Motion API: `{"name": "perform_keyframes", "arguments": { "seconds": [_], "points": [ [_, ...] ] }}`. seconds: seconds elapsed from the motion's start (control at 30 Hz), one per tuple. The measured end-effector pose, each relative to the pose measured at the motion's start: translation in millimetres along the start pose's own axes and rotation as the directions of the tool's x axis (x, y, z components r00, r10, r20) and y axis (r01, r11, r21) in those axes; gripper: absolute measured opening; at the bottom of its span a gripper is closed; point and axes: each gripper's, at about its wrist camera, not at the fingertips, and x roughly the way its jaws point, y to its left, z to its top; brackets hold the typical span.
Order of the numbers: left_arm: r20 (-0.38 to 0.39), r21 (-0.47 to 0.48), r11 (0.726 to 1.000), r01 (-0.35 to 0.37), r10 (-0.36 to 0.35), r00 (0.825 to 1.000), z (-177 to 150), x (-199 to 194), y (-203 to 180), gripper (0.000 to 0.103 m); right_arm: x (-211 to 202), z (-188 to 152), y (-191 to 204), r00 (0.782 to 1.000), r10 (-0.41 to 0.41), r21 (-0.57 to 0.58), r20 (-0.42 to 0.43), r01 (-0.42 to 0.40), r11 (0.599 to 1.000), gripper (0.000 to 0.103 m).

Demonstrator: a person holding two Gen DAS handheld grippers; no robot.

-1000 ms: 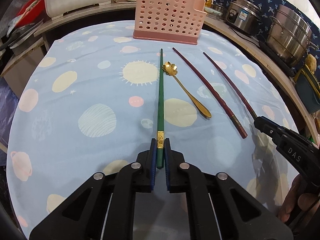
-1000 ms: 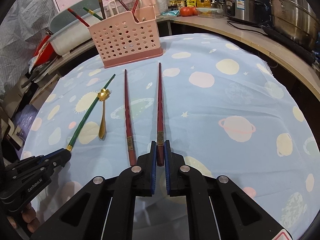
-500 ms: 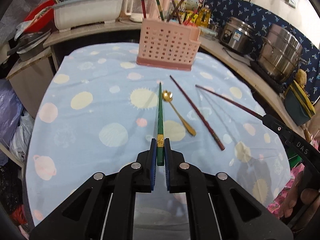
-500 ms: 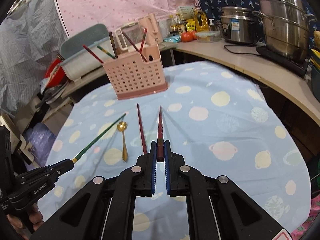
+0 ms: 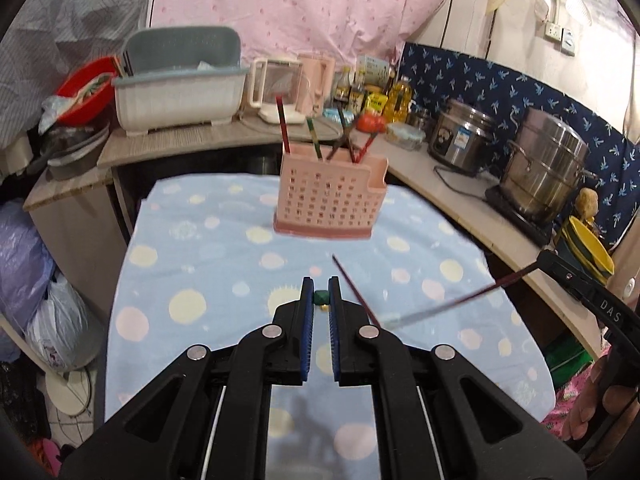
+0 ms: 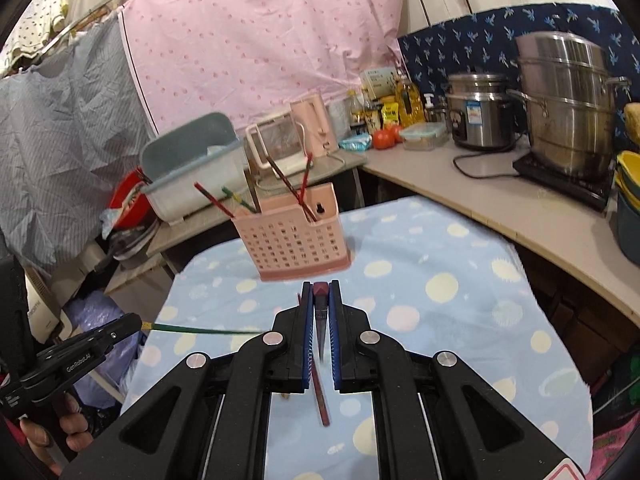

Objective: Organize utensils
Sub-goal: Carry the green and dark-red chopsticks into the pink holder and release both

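My left gripper [image 5: 321, 297] has its jaws pinched on the long green chopstick with a gold band [image 6: 200, 330]; in the left wrist view only its square green end shows between the blue pads, while the right wrist view shows its shaft reaching out level from the jaws, clear of the cloth. My right gripper [image 6: 320, 295] has its jaws clamped on a dark red chopstick [image 5: 448, 302]; its end sits between the blue pads, and the shaft hangs blurred in the air over the cloth.

A second dark red chopstick [image 5: 354, 290] lies on the light blue cloth with pale planets and suns [image 5: 192, 248] that covers the counter, just right of my left jaws.

At the far end of the cloth stands the pink perforated plastic utensil basket [image 5: 330, 202], upright. Several red, green and brown chopsticks [image 5: 282, 124] lean in it already.

Behind the basket: a white and grey dish tub [image 5: 180, 92], a pink kettle [image 6: 314, 122], bottles. To the right on the beige side counter [image 6: 500, 196]: a steel rice cooker [image 5: 460, 136] and a tall stacked steel steamer pot [image 6: 568, 100].
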Motion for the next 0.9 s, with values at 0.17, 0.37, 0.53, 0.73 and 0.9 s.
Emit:
{"name": "perform_keyframes", "arguments": {
  "seconds": [0.17,0.37,0.53,0.73,0.9],
  "points": [
    [0.072,0.015,1.0,-0.014,0.013,0.997,38,-3,0,0.007,-2,35,3,0.998,0.024,0.0,0.06,-0.024,1.0,0.007],
    [0.145,0.029,0.999,-0.038,0.033,0.989,79,-3,-1,0.007,3,65,8,0.993,0.033,-0.014,0.111,-0.032,0.999,0.007],
    [0.219,0.035,0.999,-0.039,0.03,0.975,122,-10,-5,0.007,16,93,15,0.987,0.057,-0.01,0.148,-0.056,0.998,0.007],
    [0.335,0.021,0.998,-0.054,0.043,0.941,186,-17,-4,0.007,39,138,24,0.975,0.077,0.01,0.207,-0.081,0.997,0.007],
    [0.408,0.02,0.997,-0.069,0.055,0.911,233,-6,-4,0.007,70,175,31,0.967,0.096,0.044,0.235,-0.109,0.993,0.007]
  ]
}}
